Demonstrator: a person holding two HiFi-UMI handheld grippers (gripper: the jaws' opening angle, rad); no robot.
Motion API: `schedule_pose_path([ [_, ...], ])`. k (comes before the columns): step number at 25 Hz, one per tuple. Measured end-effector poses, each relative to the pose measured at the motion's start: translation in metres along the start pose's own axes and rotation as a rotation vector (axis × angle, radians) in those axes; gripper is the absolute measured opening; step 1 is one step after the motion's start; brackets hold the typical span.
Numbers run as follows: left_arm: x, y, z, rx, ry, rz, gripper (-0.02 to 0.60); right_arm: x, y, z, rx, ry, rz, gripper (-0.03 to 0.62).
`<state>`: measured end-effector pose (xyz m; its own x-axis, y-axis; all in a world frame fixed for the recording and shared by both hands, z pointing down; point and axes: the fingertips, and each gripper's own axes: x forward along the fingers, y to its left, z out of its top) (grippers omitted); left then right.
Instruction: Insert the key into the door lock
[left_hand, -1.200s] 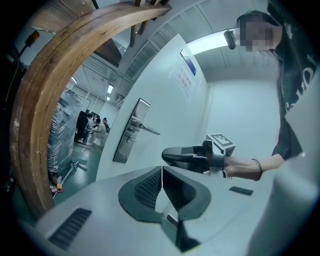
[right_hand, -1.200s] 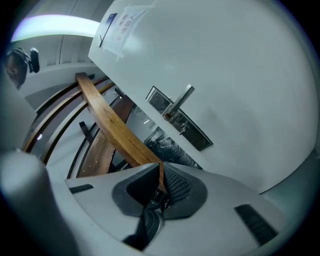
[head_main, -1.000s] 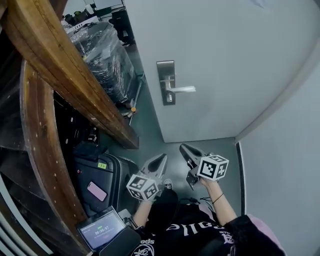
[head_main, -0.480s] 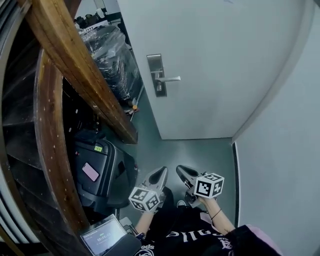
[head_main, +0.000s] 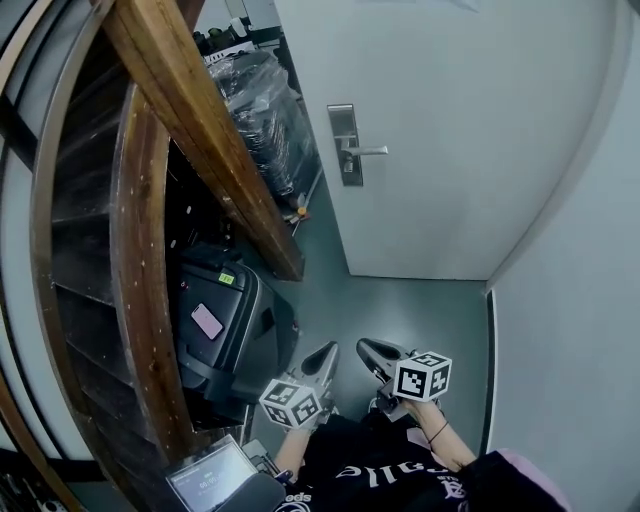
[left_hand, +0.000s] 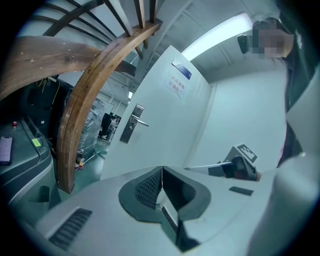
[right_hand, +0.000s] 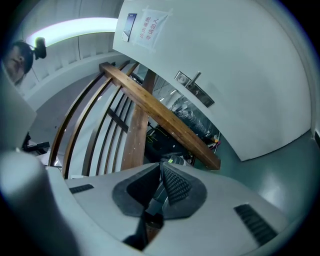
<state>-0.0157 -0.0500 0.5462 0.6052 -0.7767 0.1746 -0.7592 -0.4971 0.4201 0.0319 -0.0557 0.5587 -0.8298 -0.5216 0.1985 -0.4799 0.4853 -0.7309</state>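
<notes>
The pale door (head_main: 450, 120) stands shut ahead, with a steel lock plate (head_main: 345, 143) and lever handle (head_main: 368, 151) at its left edge. Both grippers hang low and close to my body, far short of the lock. My left gripper (head_main: 324, 356) and right gripper (head_main: 366, 349) sit side by side, each with its jaws together. The left gripper (left_hand: 161, 170) has nothing between its pads, and the lock plate (left_hand: 129, 131) shows far beyond it. The right gripper (right_hand: 160, 166) is also shut, with the lock plate (right_hand: 195, 91) high above it. No key shows in any view.
A curved wooden stair rail (head_main: 200, 130) runs down the left. Under it stands a black case (head_main: 235, 335) with a pink phone (head_main: 207, 320) on top, and plastic-wrapped goods (head_main: 265, 120) stand behind. A laptop (head_main: 205, 482) is at the bottom left. A wall (head_main: 570, 300) closes the right side.
The head view has swung, so the door and lock have shifted in frame. Both grippers sit lower in frame and nearer my body, still shut and side by side.
</notes>
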Motion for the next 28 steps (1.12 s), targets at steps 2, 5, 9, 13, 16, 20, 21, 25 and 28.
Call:
schedule_pose_path([
  [2, -0.006, -0.001, 0.002, -0.029, -0.011, -0.031, 0.008, 0.005, 0.008, -0.004, -0.006, 0.009, 0.012, 0.035],
  [5, -0.02, -0.005, 0.004, -0.038, -0.024, -0.075, 0.008, 0.012, 0.02, -0.015, -0.007, 0.022, 0.021, 0.035],
  [9, -0.05, -0.007, 0.001, -0.026, -0.054, -0.109, 0.006, 0.021, 0.038, -0.037, -0.009, 0.038, 0.015, 0.035],
  [13, -0.09, -0.003, -0.007, -0.008, -0.046, -0.139, 0.005, 0.029, 0.066, -0.064, -0.007, 0.022, 0.003, 0.035],
  [16, -0.122, -0.002, -0.011, -0.026, -0.053, -0.164, 0.005, 0.029, 0.084, -0.087, 0.004, -0.005, -0.018, 0.034],
  [20, -0.162, -0.001, -0.027, -0.05, -0.016, -0.18, 0.005, 0.023, 0.11, -0.116, 0.034, -0.055, -0.054, 0.035],
  [21, -0.171, -0.001, -0.034, -0.048, 0.002, -0.184, 0.005, 0.02, 0.116, -0.124, 0.041, -0.064, -0.064, 0.035],
  [25, -0.198, 0.0, -0.057, -0.064, 0.045, -0.198, 0.005, 0.008, 0.135, -0.158, 0.049, -0.072, -0.102, 0.034],
  [28, -0.208, -0.007, -0.063, -0.083, 0.046, -0.22, 0.005, -0.006, 0.143, -0.175, 0.044, -0.081, -0.14, 0.034],
])
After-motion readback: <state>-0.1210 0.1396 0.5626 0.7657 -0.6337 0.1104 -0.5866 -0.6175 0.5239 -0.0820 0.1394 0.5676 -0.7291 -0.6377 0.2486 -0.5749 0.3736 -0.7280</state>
